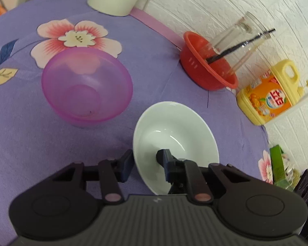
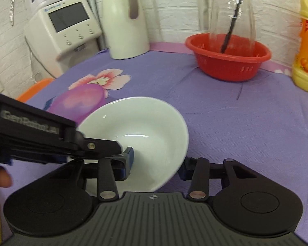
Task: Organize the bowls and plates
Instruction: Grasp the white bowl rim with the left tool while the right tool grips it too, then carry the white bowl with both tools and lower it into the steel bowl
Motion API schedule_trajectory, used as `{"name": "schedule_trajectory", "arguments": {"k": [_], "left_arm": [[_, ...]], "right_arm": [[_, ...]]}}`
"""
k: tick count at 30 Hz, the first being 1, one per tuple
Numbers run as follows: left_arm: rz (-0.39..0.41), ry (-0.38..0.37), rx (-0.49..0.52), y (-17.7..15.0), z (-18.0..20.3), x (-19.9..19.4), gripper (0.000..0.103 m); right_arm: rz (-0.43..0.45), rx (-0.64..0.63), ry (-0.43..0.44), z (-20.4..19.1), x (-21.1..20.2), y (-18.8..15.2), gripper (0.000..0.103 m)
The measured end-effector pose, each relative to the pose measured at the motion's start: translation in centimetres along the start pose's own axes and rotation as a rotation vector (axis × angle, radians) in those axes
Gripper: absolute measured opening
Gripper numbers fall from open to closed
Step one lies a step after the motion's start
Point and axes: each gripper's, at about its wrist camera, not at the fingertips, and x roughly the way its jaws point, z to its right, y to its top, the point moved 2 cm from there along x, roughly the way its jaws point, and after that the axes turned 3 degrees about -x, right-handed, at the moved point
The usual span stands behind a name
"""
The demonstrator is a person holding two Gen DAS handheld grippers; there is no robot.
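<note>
left gripper [image 1: 147, 165]: jaws closed on the rim of the white bowl [image 1: 175, 141], one finger inside, one outside under the rim; seen again in right wrist view coming in from the left [image 2: 127, 155]
right gripper [image 2: 156, 167]: jaws straddle the bowl's near edge, left finger on the inner side, right finger at the outer rim; both appear to touch, wide grip
white bowl: tilted, near rim raised between the two grippers, far rim low toward the cloth [image 2: 137, 129]
purple bowl [image 1: 86, 90]: translucent, upright on the cloth, just beside the white bowl on its left, apart from both grippers
tablecloth [image 1: 30, 123]: purple with flower print
red basket [image 1: 207, 65]: far side near the wall, holds a clear glass jar [image 1: 236, 32] and a black stick
yellow detergent jug [image 1: 273, 94]: right of the basket, by the wall
white kettle [image 2: 123, 20]: back edge of the table
</note>
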Motion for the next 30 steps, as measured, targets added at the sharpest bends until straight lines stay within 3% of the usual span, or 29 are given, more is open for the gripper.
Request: {"name": "schedule_trajectory", "arguments": {"k": [8,20,30], "left_arm": [[-0.051,-0.019,0.077,-2.8,0.3,-2.6,0.013],[-0.052,-0.151,0.146,-10.3,0.8,-13.5,0.012],[-0.091,-0.166,0.202,-16.6,-1.2,-17.6,0.012]], "right_arm": [[-0.032,0.018,-0.038,-1.4,-2.6,-1.7,0.076],[-0.007,-0.014,-0.149,-7.6,-13.3,-5.0,0.078],[-0.019,0.000,-0.199,-11.9,-17.9,-10.0,0.079]]}}
